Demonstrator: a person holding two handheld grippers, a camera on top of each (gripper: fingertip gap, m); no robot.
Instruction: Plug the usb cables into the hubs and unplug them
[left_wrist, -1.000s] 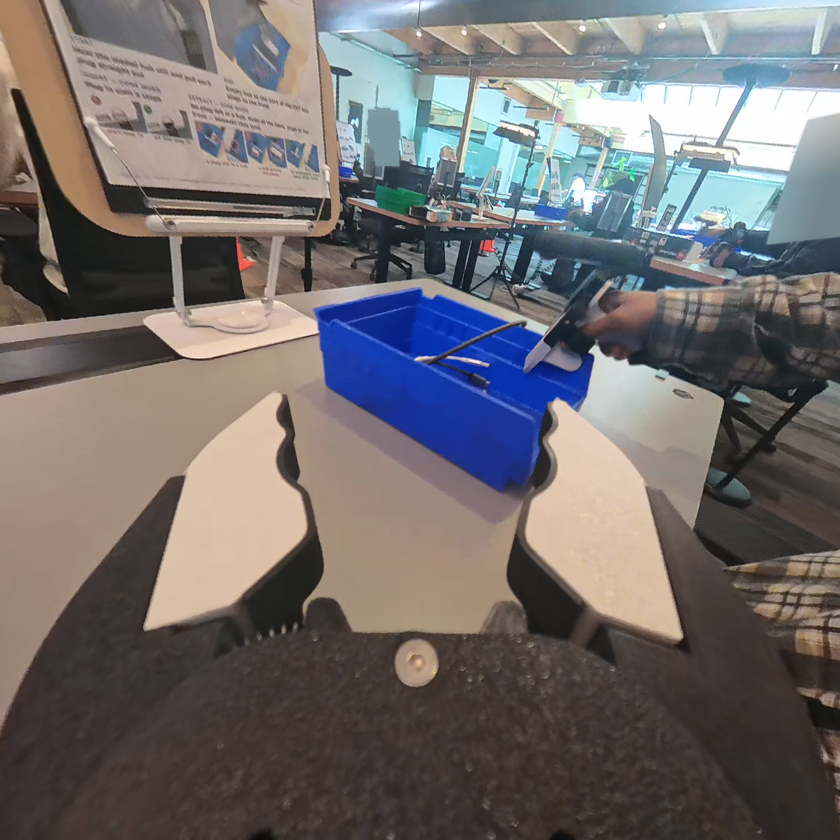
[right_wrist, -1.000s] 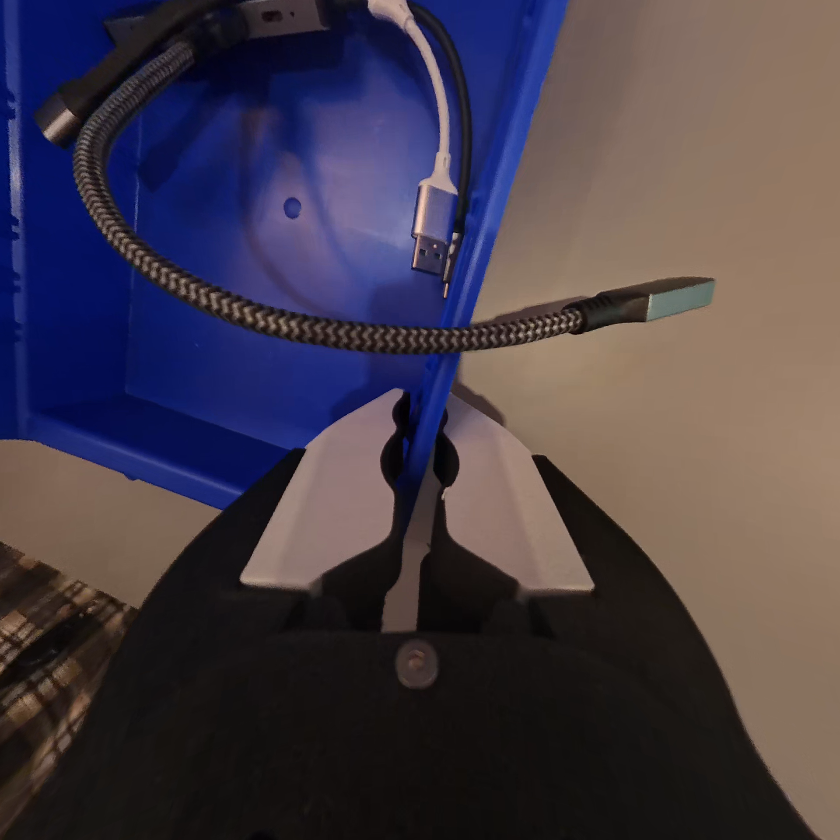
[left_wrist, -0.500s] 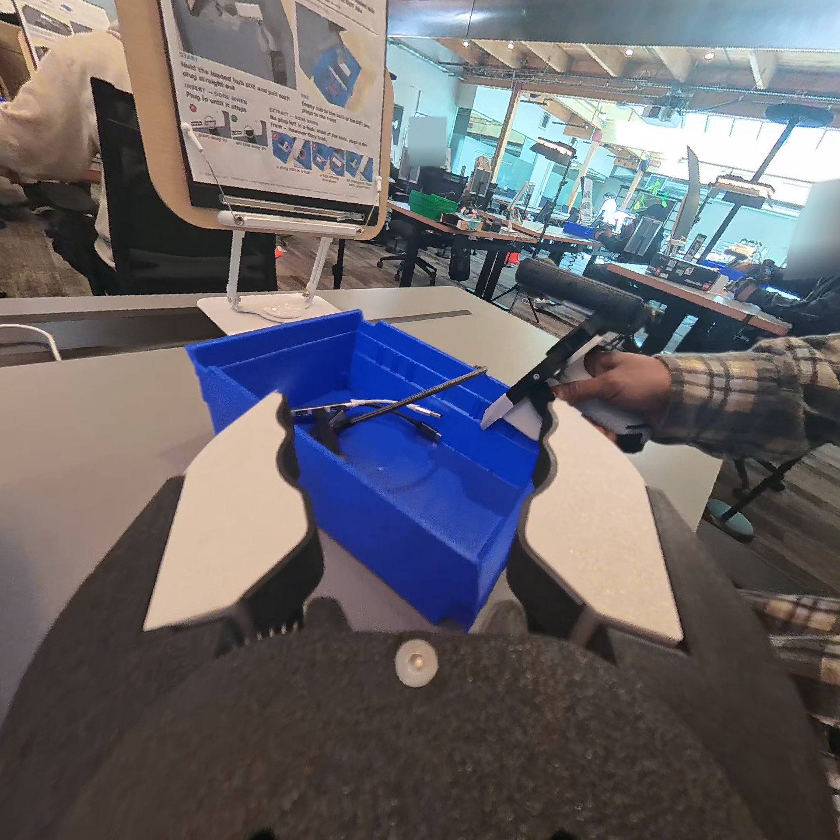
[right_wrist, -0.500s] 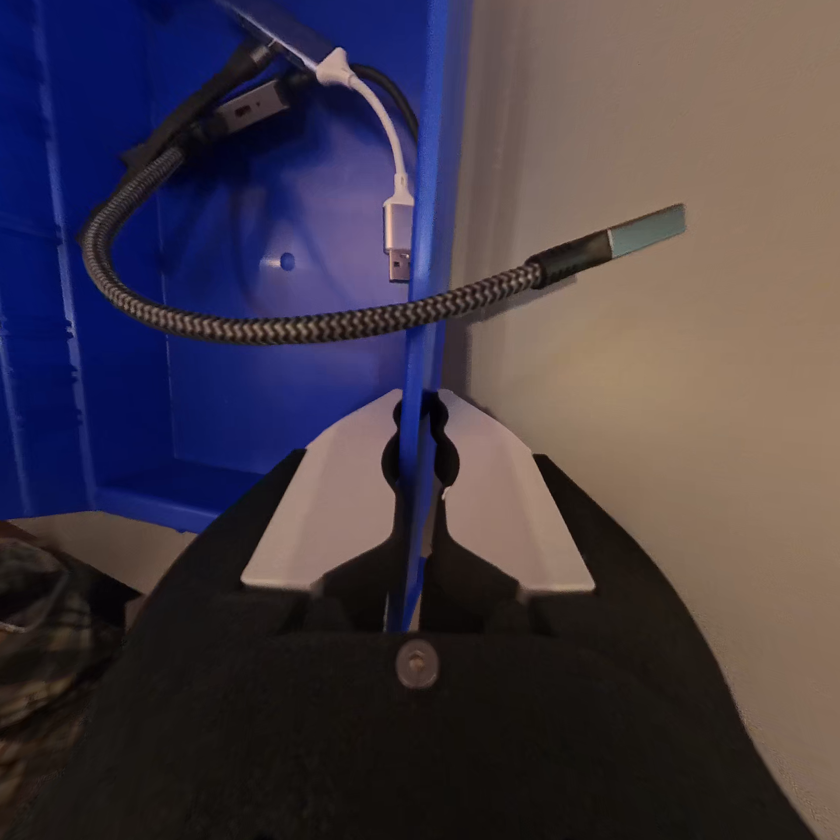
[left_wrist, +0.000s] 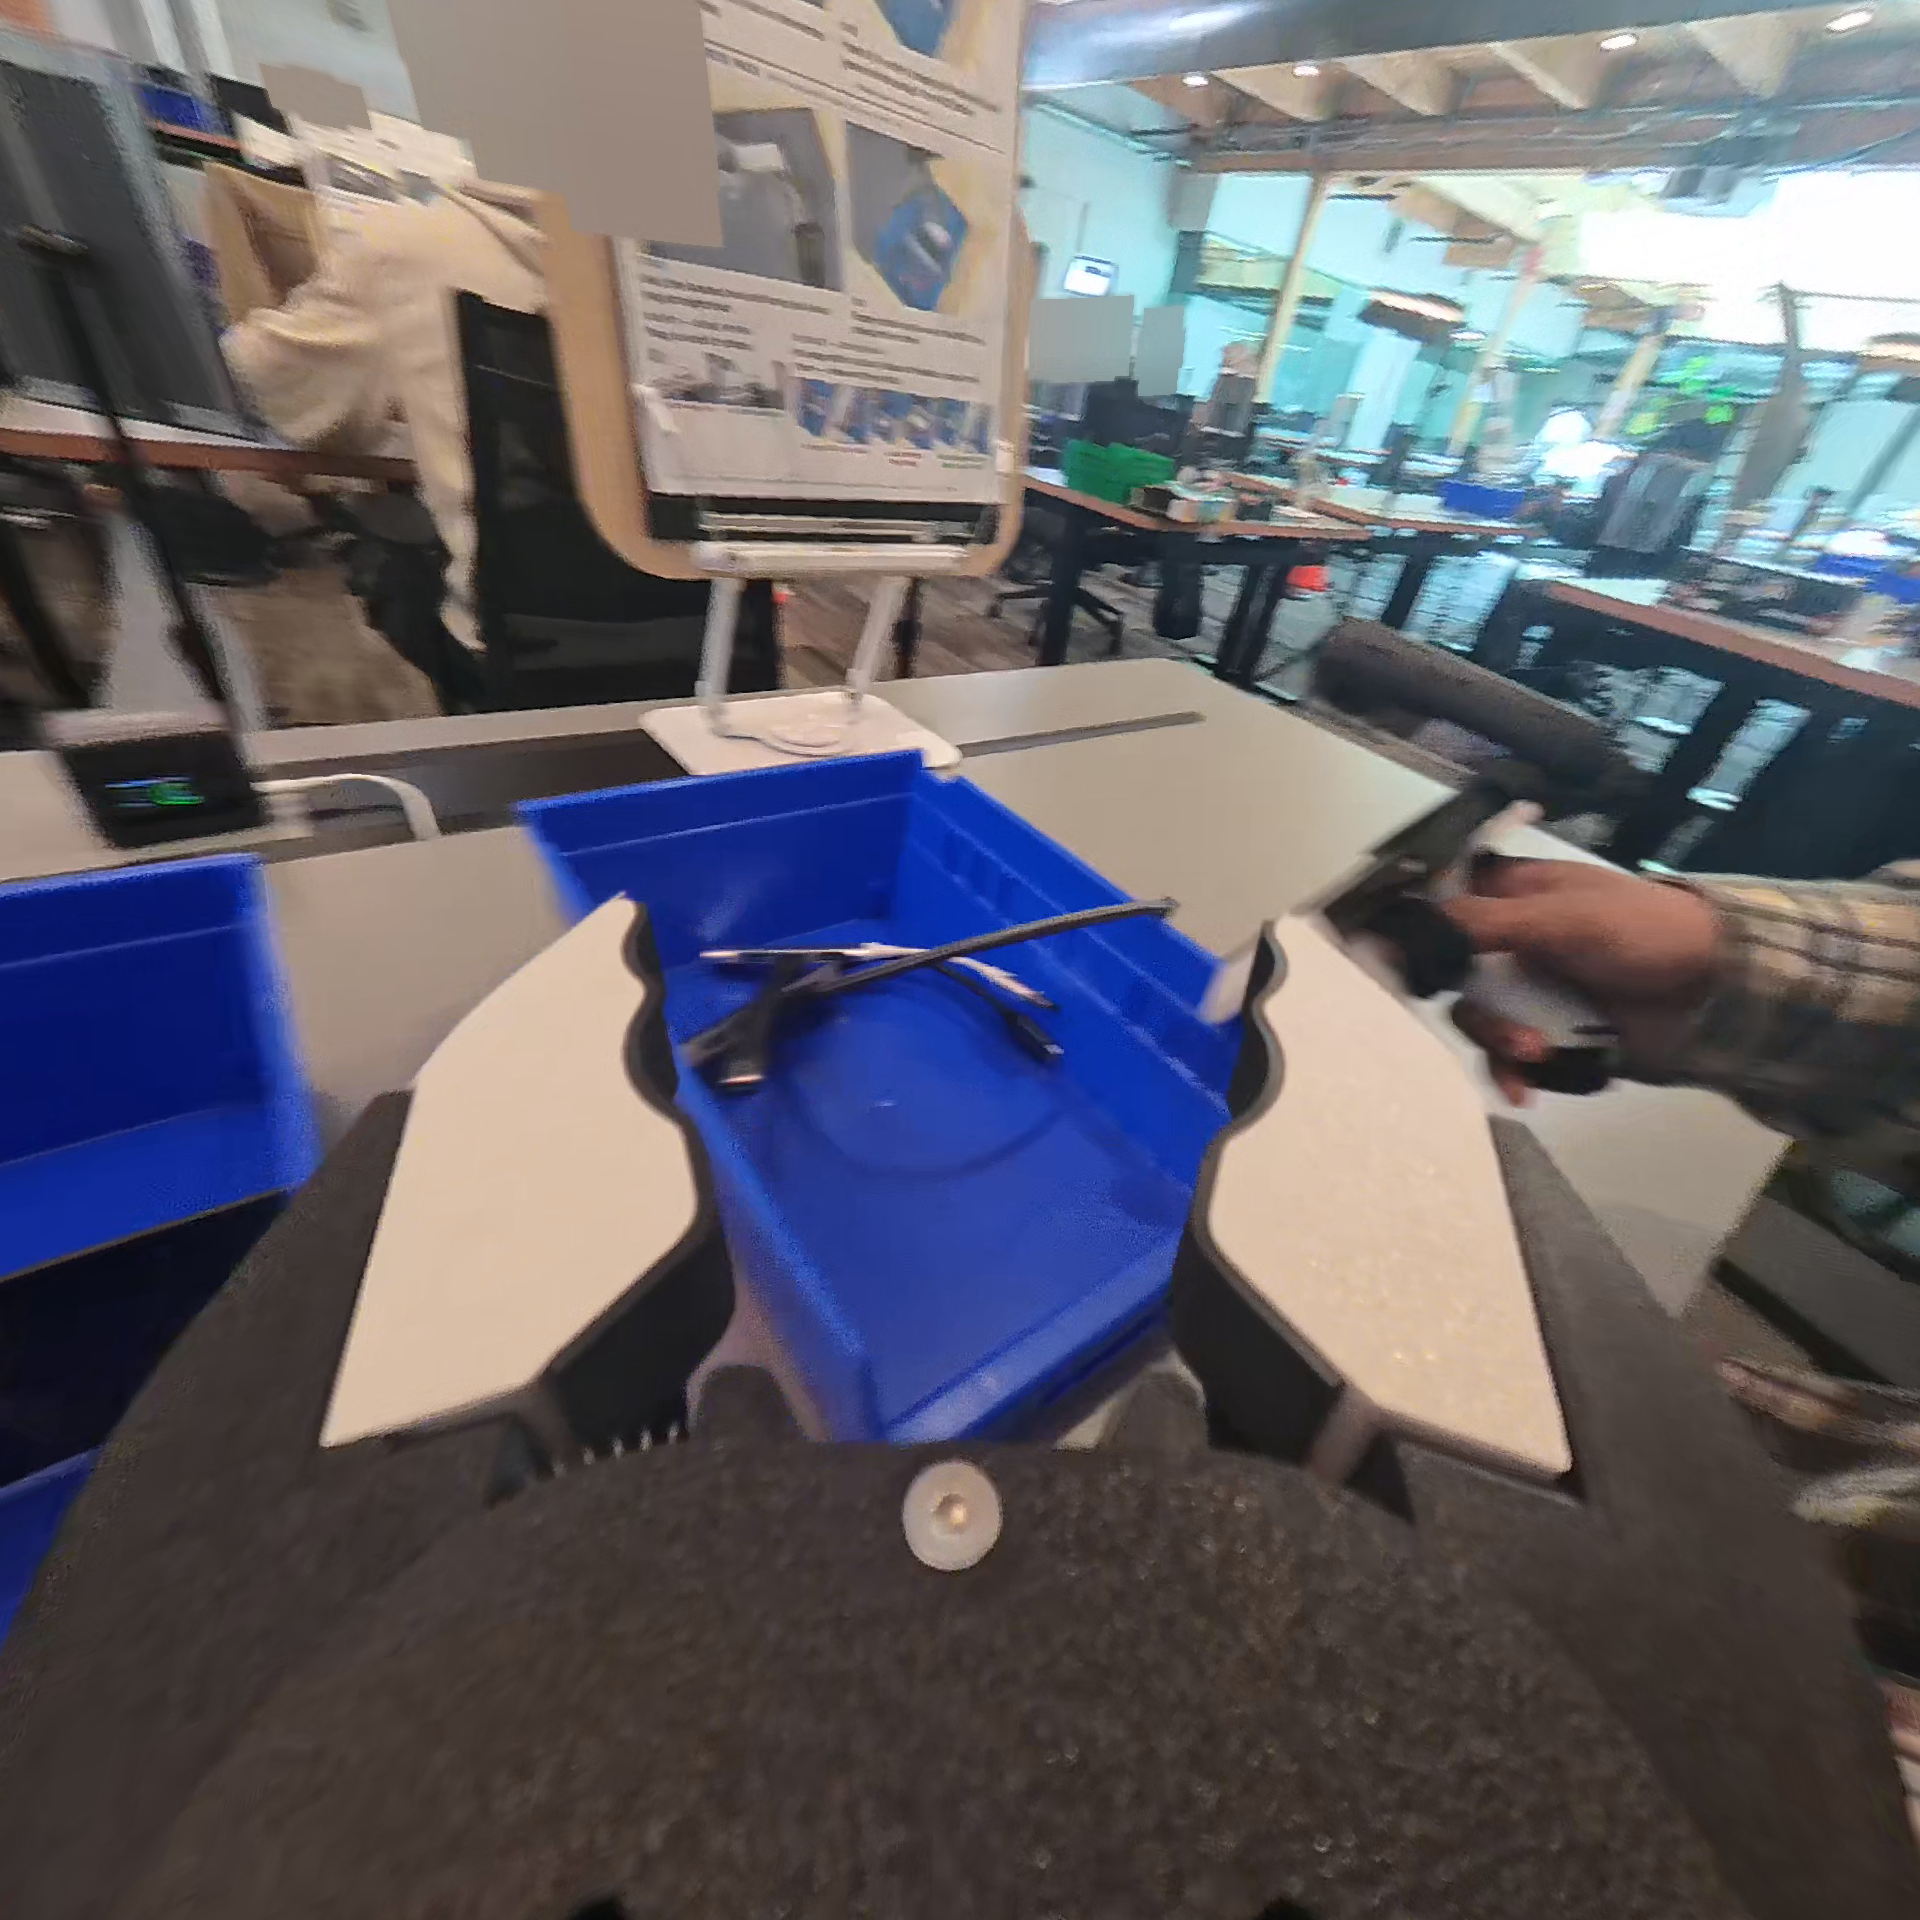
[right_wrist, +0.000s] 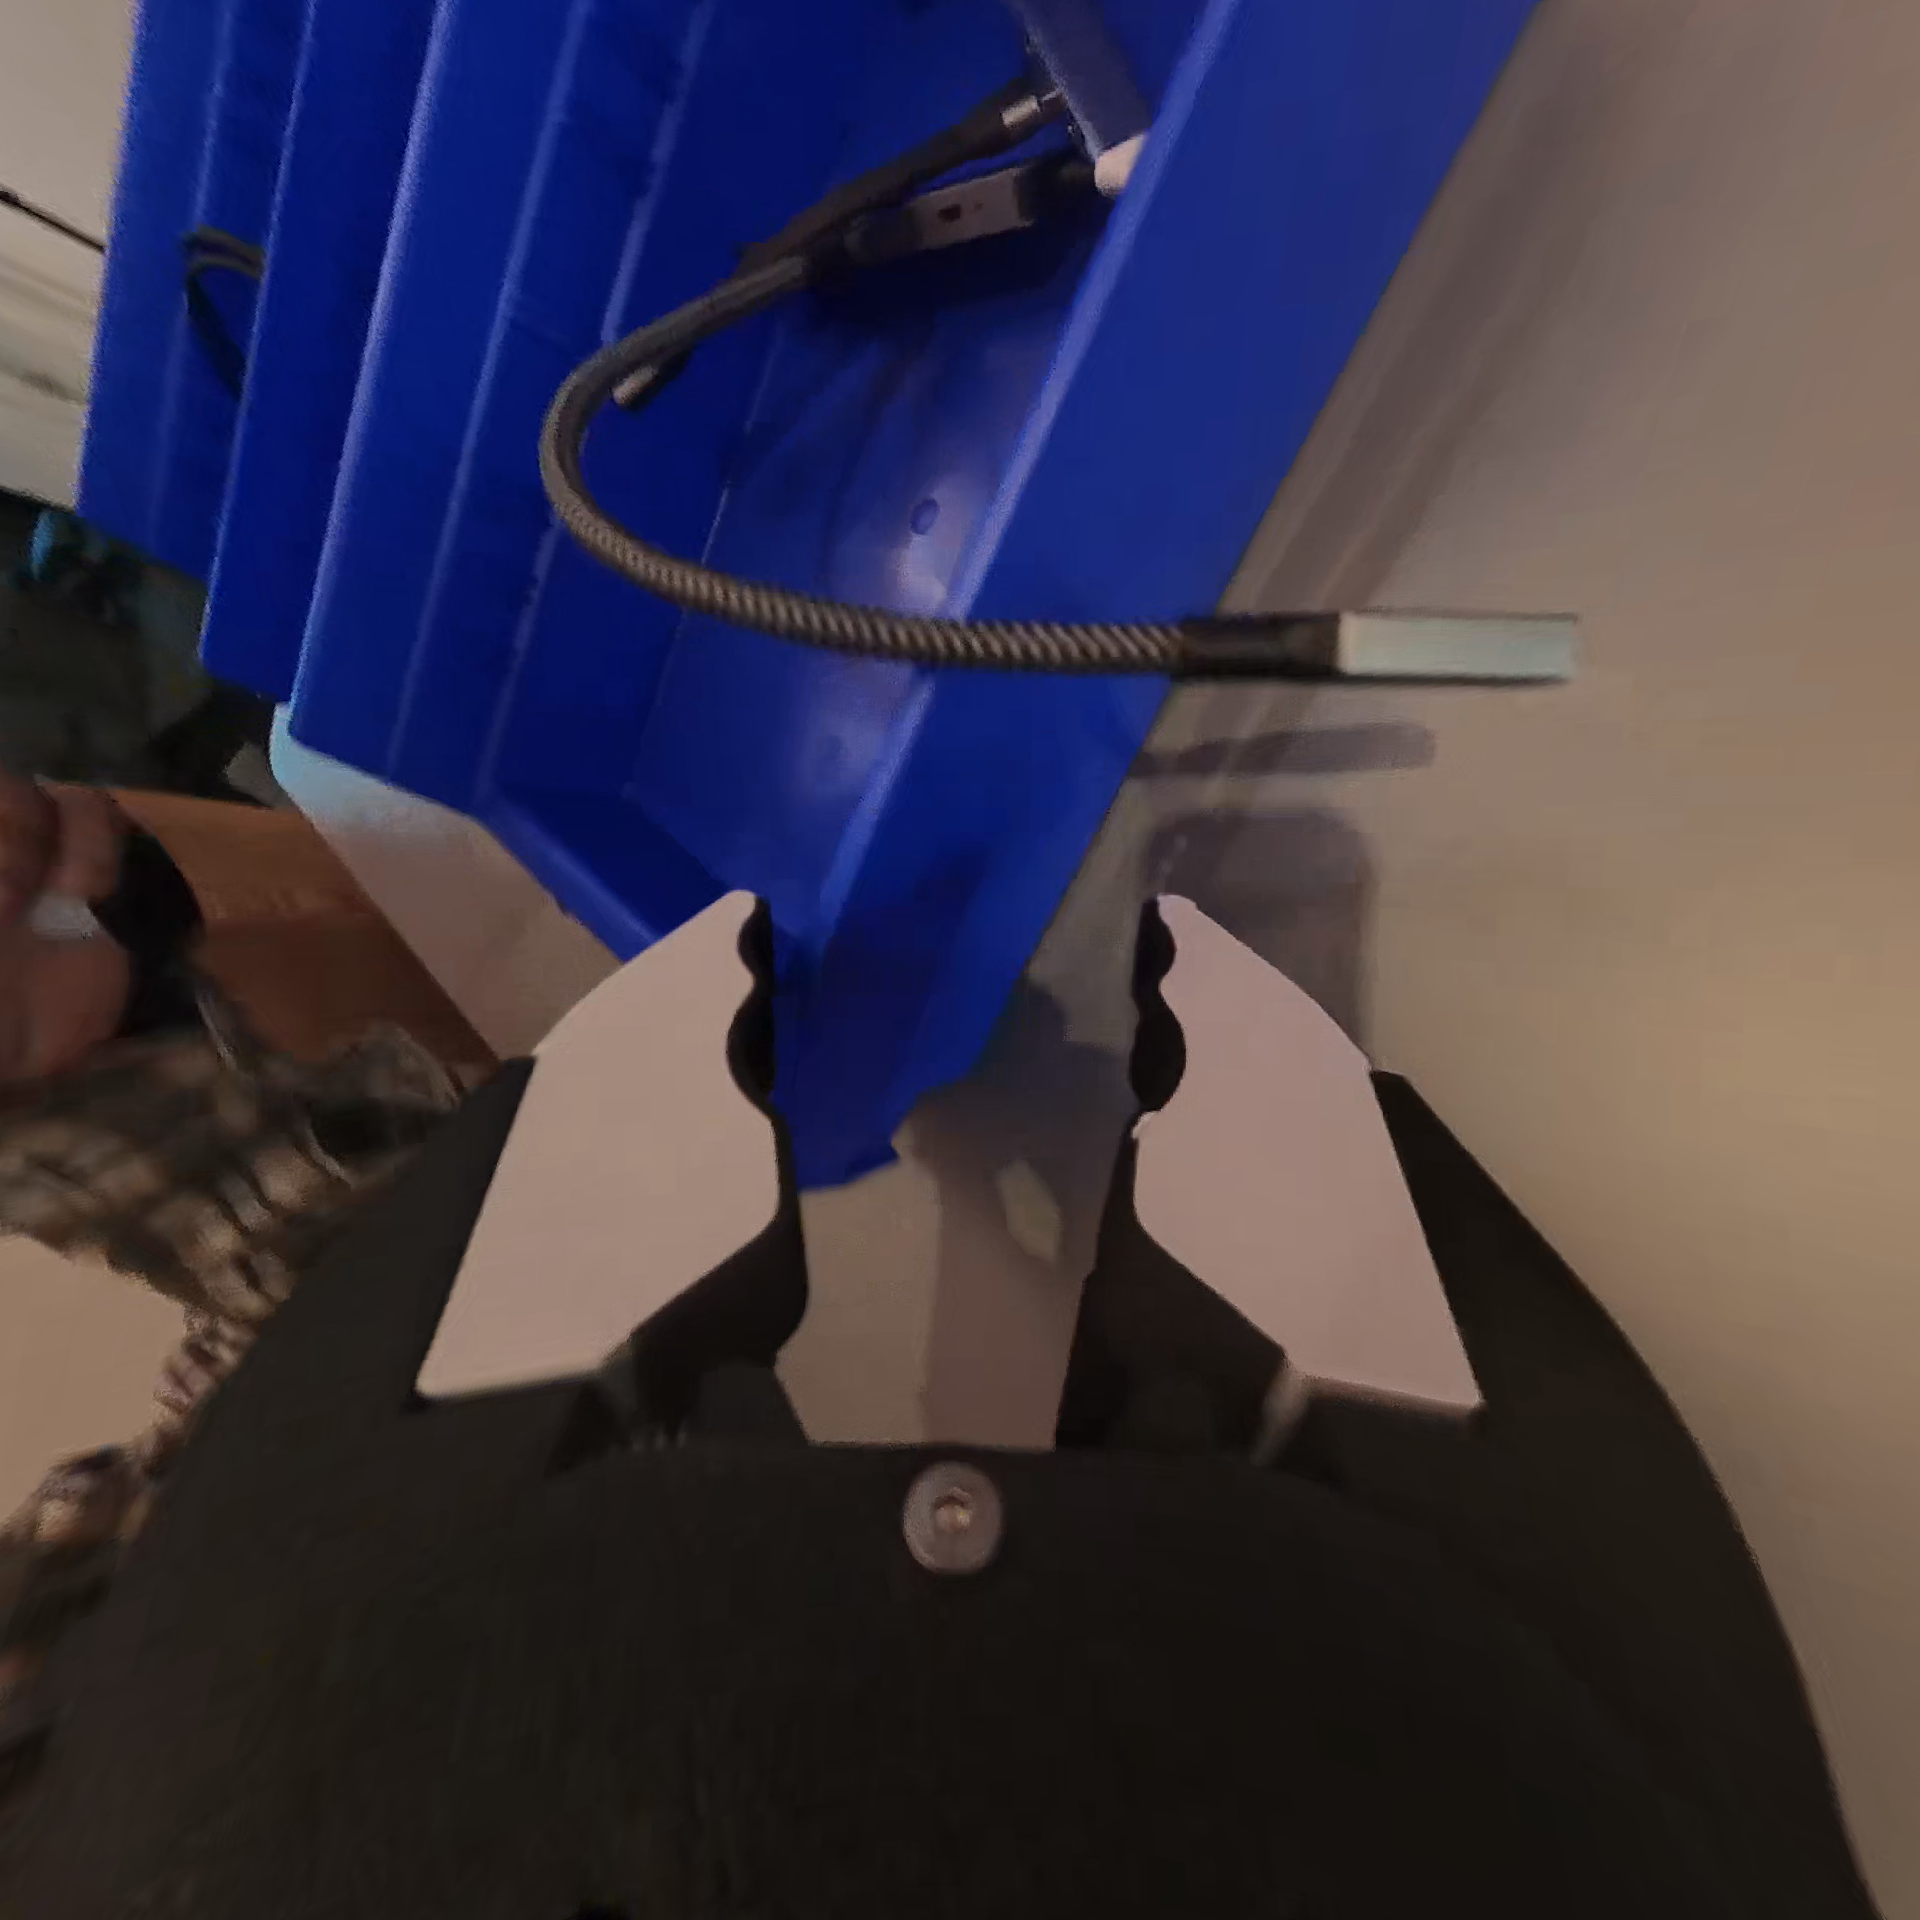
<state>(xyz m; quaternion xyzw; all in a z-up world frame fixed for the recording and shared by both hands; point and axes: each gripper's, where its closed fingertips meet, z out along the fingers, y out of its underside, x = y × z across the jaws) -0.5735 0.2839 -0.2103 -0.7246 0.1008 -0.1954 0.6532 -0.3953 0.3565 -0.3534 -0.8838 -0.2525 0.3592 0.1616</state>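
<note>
The left claw (left_wrist: 945, 1029) has its jaws spread wide, and the near end of a blue bin (left_wrist: 935, 1226) sits in the gap between them without either finger gripping it. On the bin's floor lies a small tangle of usb cables (left_wrist: 831, 977): a thin white one, dark ones with plugs at their ends, and a braided cable (right_wrist: 727, 603) that rises from the tangle. In the left wrist view its long axis runs from the middle of the bin up towards the right wall, the free end lifted above the rim. In the right wrist view it arcs over that wall and its metal plug (right_wrist: 1455, 646) sticks out level past the bin, over the grey surface (right_wrist: 1610, 935). The right claw (right_wrist: 951, 1023) is parted, with the bin's corner between its fingers, not pinched. A second blue bin (left_wrist: 125, 1039) stands just left of the first. Farther back a stand with an instruction sheet (left_wrist: 821, 343) rests on the surface.
</note>
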